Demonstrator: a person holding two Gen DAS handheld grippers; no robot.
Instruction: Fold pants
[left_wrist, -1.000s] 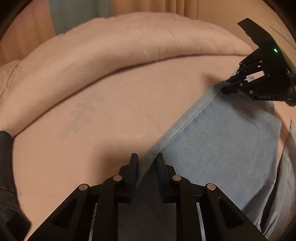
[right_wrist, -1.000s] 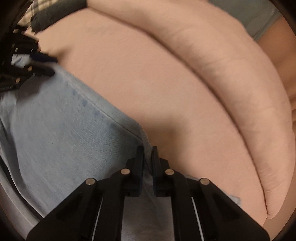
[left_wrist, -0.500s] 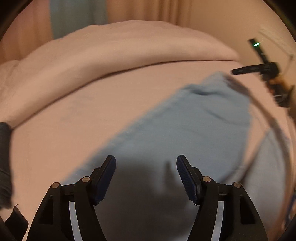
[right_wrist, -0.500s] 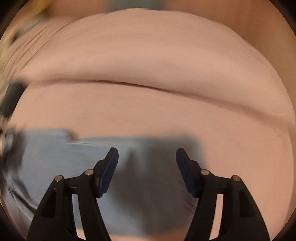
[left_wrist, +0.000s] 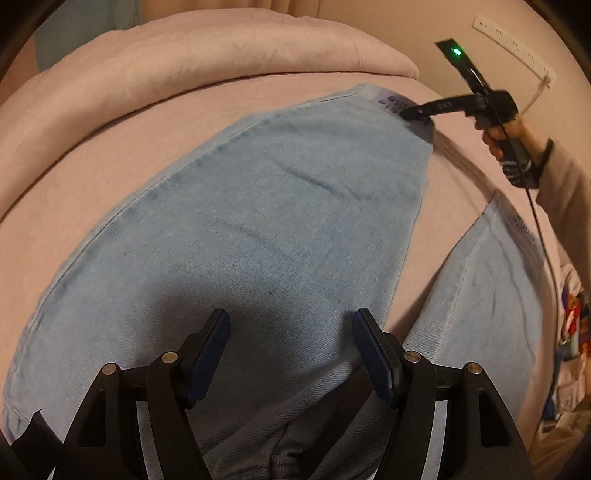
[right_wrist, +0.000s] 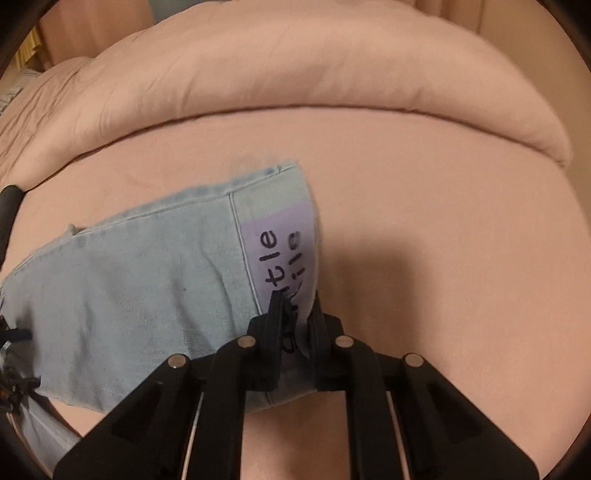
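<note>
Light blue jeans (left_wrist: 258, 221) lie on a pink bed sheet (left_wrist: 92, 147), one leg stretched away from me, the other leg (left_wrist: 480, 295) off to the right. My left gripper (left_wrist: 290, 317) hovers open over the near, upper part of the stretched leg, with no cloth between its pads. At that leg's far end my right gripper (left_wrist: 410, 112) is shut on the hem. In the right wrist view the right gripper (right_wrist: 295, 299) pinches the hem's lilac lettered label (right_wrist: 280, 240), and the leg (right_wrist: 129, 295) runs off to the left.
A rolled pink duvet (left_wrist: 221, 55) runs along the back of the bed. A person's hand (left_wrist: 506, 129) and sleeve hold the right gripper, its cable trailing down. A white power strip (left_wrist: 513, 44) is on the wall. Bare sheet (right_wrist: 443, 258) lies right of the hem.
Both grippers were shut on the leg's side edge, then opened. The right one swung round to the hem and shut on the label. The left one, still open, moved over the leg.
</note>
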